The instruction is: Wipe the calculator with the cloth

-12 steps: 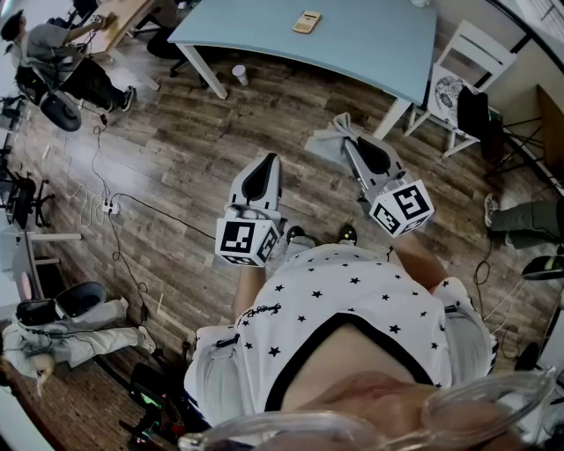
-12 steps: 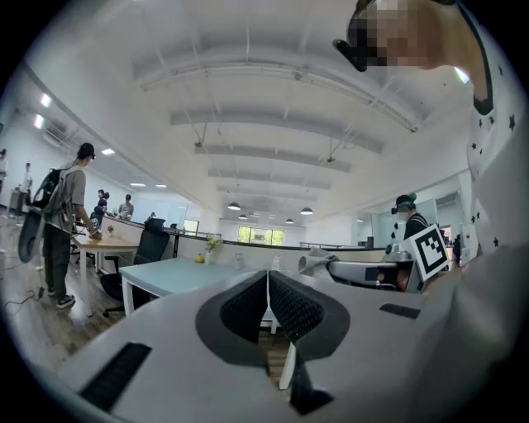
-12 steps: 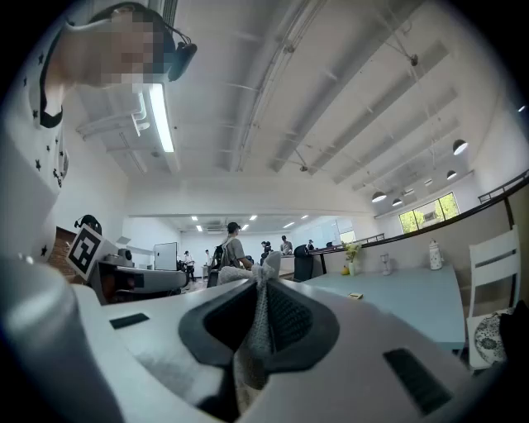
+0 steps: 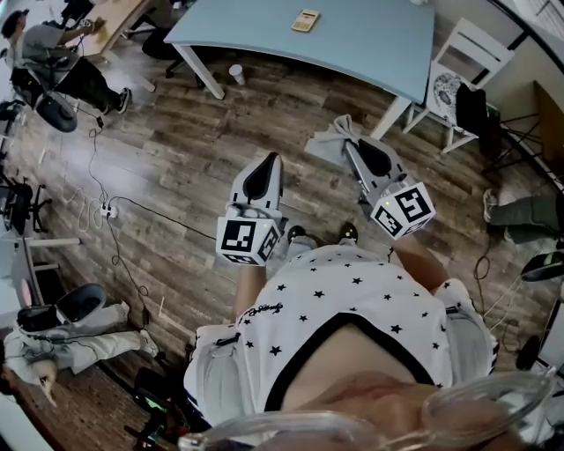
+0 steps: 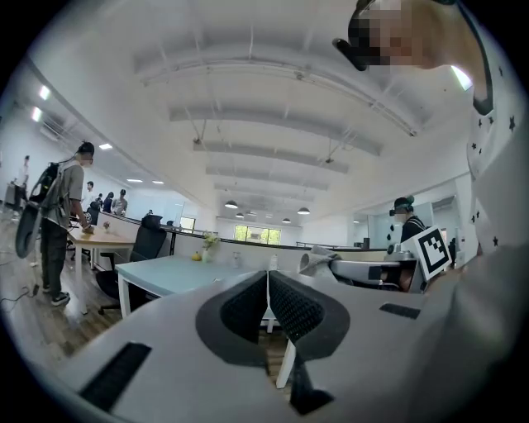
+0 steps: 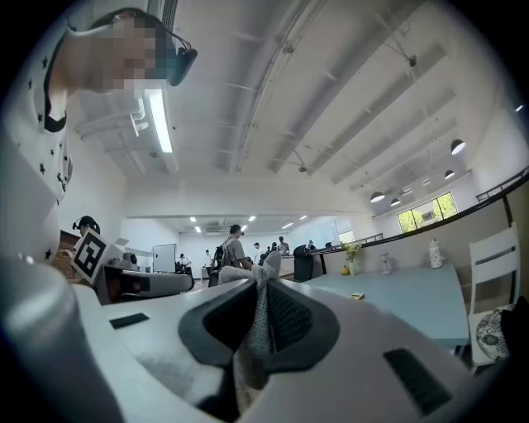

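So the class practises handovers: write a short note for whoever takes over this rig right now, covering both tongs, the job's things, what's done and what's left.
Left tongs: shut, empty.
Right tongs: shut on the cloth, which hangs from them.
Calculator: on the blue table ahead, untouched, both tongs well short of it.
Done: cloth gripped.
Left: go to the table, wipe the calculator.

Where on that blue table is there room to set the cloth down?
The table is bare on both sides of the calculator, widest between it and the edge by the white chair. Only its far edge holds things: a bottle, a plant.
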`<move>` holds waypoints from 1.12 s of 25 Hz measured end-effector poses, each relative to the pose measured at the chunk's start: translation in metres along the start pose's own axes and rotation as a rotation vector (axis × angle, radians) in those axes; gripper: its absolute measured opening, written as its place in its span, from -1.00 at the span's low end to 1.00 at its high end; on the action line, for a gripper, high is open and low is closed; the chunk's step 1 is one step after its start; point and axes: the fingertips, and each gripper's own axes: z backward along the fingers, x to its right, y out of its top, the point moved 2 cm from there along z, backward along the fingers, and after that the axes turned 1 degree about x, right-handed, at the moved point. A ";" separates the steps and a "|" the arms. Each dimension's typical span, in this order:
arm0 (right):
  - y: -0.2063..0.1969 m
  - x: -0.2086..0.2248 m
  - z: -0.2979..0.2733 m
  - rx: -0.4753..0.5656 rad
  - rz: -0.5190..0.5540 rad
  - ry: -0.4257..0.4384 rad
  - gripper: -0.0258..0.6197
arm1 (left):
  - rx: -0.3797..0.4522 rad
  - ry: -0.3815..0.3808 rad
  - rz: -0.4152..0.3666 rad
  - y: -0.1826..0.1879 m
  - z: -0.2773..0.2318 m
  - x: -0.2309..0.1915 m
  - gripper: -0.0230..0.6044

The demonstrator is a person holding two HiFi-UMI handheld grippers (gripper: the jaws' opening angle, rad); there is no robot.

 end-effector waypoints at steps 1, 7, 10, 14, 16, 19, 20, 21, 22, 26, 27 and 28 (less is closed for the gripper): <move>0.001 -0.001 -0.001 0.003 -0.001 -0.001 -0.83 | -0.001 -0.004 0.003 0.000 0.000 -0.002 -0.82; -0.001 -0.007 -0.007 -0.006 0.013 -0.016 -0.82 | 0.006 -0.023 0.012 -0.001 -0.001 -0.013 -0.82; -0.002 -0.011 -0.014 -0.013 0.020 -0.021 -0.82 | 0.009 -0.028 0.016 0.000 0.000 -0.021 -0.82; -0.003 -0.015 -0.023 -0.019 0.023 -0.031 -0.82 | 0.010 -0.033 0.021 0.000 0.000 -0.033 -0.82; -0.004 -0.016 -0.029 -0.020 0.021 -0.040 -0.82 | 0.010 -0.036 0.024 0.000 0.001 -0.040 -0.82; -0.006 -0.019 -0.039 -0.021 0.020 -0.050 -0.82 | 0.012 -0.041 0.026 0.001 0.002 -0.053 -0.82; -0.007 -0.021 -0.043 -0.021 0.022 -0.052 -0.82 | 0.014 -0.043 0.025 0.001 0.003 -0.057 -0.82; -0.007 -0.023 -0.046 -0.020 0.023 -0.055 -0.82 | 0.015 -0.046 0.024 0.002 0.004 -0.061 -0.82; -0.008 -0.026 -0.049 -0.020 0.023 -0.058 -0.82 | 0.016 -0.048 0.023 0.002 0.006 -0.065 -0.82; -0.013 -0.037 -0.061 -0.016 0.024 -0.075 -0.82 | 0.016 -0.059 0.022 0.001 0.012 -0.081 -0.82; -0.014 -0.040 -0.064 -0.014 0.022 -0.079 -0.82 | 0.016 -0.061 0.022 0.000 0.014 -0.085 -0.82; -0.016 -0.042 -0.066 -0.013 0.020 -0.082 -0.82 | 0.015 -0.062 0.023 0.000 0.016 -0.089 -0.82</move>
